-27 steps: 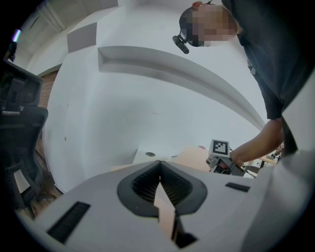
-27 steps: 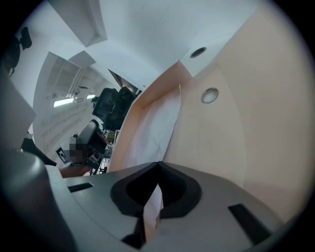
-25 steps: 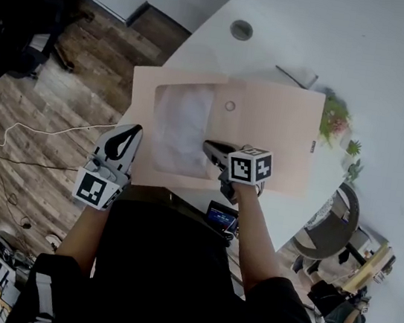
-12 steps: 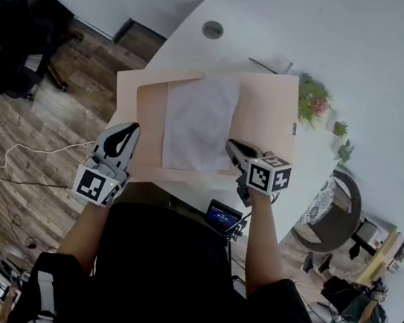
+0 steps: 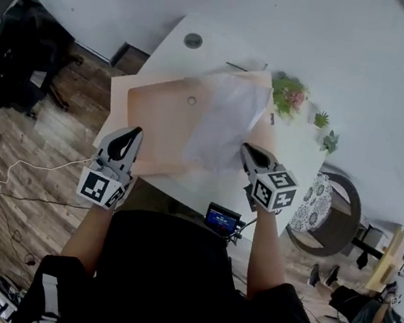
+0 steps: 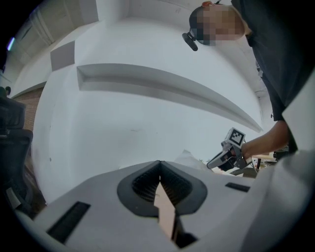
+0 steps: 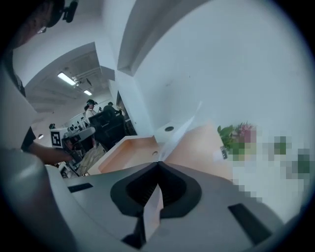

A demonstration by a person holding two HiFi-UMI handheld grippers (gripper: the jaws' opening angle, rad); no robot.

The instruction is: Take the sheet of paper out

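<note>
A peach paper envelope [image 5: 155, 120] lies on the white table [image 5: 202, 188], its near left corner raised. My left gripper [image 5: 131, 134] is shut on that edge; in the left gripper view a peach strip [image 6: 165, 212] runs between the closed pads. A white sheet of paper [image 5: 227, 119] hangs mostly outside the envelope, slanting up to the right. My right gripper [image 5: 248, 151] is shut on the sheet's near corner. The right gripper view shows the sheet [image 7: 180, 132] rising edge-on from the closed jaws over the envelope [image 7: 127, 148]. From the left gripper view, the right gripper [image 6: 222, 159] shows at the right.
Small potted plants [image 5: 290, 93] stand at the table's far right, close to the sheet. A round cable hole [image 5: 194, 41] sits at the far end. A small screen device [image 5: 222, 218] hangs at the near table edge. Wood floor, a cable and chairs lie around.
My right gripper has moved right and up, drawing the white sheet out of the envelope. The left gripper has lifted the envelope's edge a little.
</note>
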